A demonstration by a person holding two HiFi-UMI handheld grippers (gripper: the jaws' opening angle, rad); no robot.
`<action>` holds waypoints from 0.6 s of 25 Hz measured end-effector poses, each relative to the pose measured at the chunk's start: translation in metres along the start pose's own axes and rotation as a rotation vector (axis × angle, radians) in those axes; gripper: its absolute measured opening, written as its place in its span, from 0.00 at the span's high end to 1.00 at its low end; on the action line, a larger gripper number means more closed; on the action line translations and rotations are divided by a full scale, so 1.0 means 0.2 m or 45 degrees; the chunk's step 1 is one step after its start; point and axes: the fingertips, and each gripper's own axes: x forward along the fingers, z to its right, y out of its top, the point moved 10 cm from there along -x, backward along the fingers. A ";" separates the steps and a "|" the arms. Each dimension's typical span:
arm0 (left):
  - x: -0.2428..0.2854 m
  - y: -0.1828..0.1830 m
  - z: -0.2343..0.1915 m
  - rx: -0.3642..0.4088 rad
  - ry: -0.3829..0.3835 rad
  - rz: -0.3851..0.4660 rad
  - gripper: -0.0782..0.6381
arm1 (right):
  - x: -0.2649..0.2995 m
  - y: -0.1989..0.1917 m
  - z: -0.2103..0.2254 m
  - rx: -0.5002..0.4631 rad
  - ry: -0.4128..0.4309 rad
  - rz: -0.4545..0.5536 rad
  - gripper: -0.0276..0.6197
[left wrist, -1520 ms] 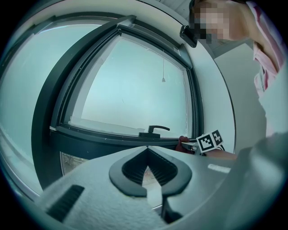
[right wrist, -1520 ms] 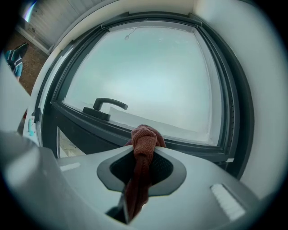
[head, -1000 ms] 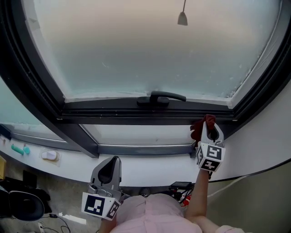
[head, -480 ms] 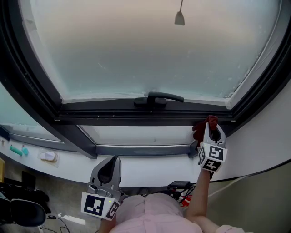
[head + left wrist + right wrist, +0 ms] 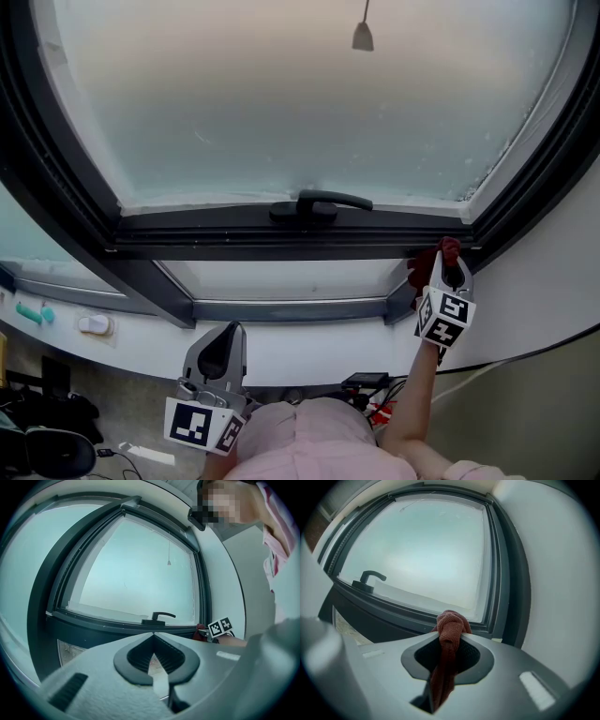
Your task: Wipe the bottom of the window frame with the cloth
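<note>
Right now: right gripper [image 5: 450, 638] has its jaws closed on a reddish-brown cloth [image 5: 451, 624]. The cloth is bunched into a knot-like wad above the jaw tips, and the rest trails down through the gap between the jaws.

The wad sits at the right end of the window frame's bottom rail [image 5: 234, 236], close to the corner where the rail meets the right upright. Whether the cloth actually presses on the rail can't be told from either view.

Left gripper [image 5: 152, 637]: jaws together, tips meeting, nothing between them. It is held low, near the person's pink shirt [image 5: 309, 441] and well apart from the frame. Its marker cube faces the head camera.

Surroundings:
- The frame is dark. A black lever handle [image 5: 319, 203] sits mid-rail, lying flat along it.
- Frosted glass [image 5: 300, 103] fills the pane above.
- A small grey cord weight [image 5: 362, 37] hangs near the top of the glass.
- Below the rail is a second, narrower pane [image 5: 291, 278], then a white sill [image 5: 300, 349].
- At the far left of the sill are a teal item [image 5: 33, 314] and a white one [image 5: 94, 324], both too small to identify.
- A pale wall [image 5: 553, 291] runs to the right of the frame.
</note>
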 end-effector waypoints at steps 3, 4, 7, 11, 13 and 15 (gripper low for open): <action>0.01 0.00 0.00 -0.003 0.001 0.000 0.90 | 0.01 -0.01 0.03 0.008 -0.026 -0.010 0.86; 0.01 0.00 0.00 -0.004 0.001 0.000 0.90 | 0.01 -0.01 0.04 0.010 -0.031 -0.011 0.86; 0.02 0.00 -0.01 -0.007 0.001 -0.001 0.90 | 0.01 -0.01 0.05 0.012 -0.045 -0.011 0.86; 0.03 0.00 -0.01 -0.008 0.006 -0.002 0.90 | 0.02 -0.02 0.09 0.018 -0.075 -0.018 0.86; 0.04 0.00 -0.02 -0.010 0.010 -0.002 0.90 | 0.03 -0.02 0.11 0.022 -0.093 -0.024 0.86; 0.05 -0.01 -0.02 -0.012 0.012 -0.002 0.90 | 0.03 -0.03 0.12 0.026 -0.107 -0.027 0.86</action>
